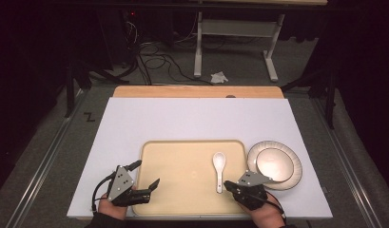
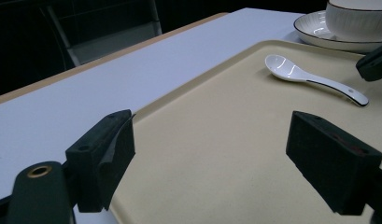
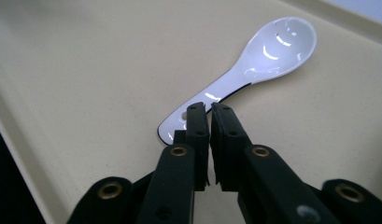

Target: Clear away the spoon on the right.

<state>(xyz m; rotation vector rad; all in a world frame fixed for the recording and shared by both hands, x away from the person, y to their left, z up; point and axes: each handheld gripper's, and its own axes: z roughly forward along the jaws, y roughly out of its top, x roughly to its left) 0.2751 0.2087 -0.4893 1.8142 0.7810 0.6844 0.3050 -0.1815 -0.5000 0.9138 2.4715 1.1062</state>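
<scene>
With its two black jaws pressed together and nothing visibly between them, the right gripper (image 3: 208, 109) sits at the handle end of the glossy white ceramic soup spoon with a thin dark edge line (image 3: 254, 65). The tips are at or just over the handle's tail, but contact cannot be confirmed from the right gripper view. Bowl of the spoon points away from the gripper, hollow up, lying flat on the beige rectangular plastic tray (image 1: 182, 156). Off to the gripper's outer side, beyond the tray rim, stands a white ribbed ceramic bowl (image 1: 274, 164) on a dark-rimmed white plate (image 1: 296, 166).

Left gripper (image 1: 143, 179): jaws wide apart, hovering over the tray's near-left corner, clamping nothing.

Risks, as judged from this frame:
- Closed tips against a glazed handle would push rather than grasp, so the spoon is likely to skate or pivot on the smooth tray.
- Handle lies low and flat. Jaws reopened too high would close on air; too low and they scrape the tray.
- A grip at the tail alone leaves the heavy bowl end unsupported, so it may droop or slip out.
- Swing toward the outer side could knock the bowl and plate.
</scene>
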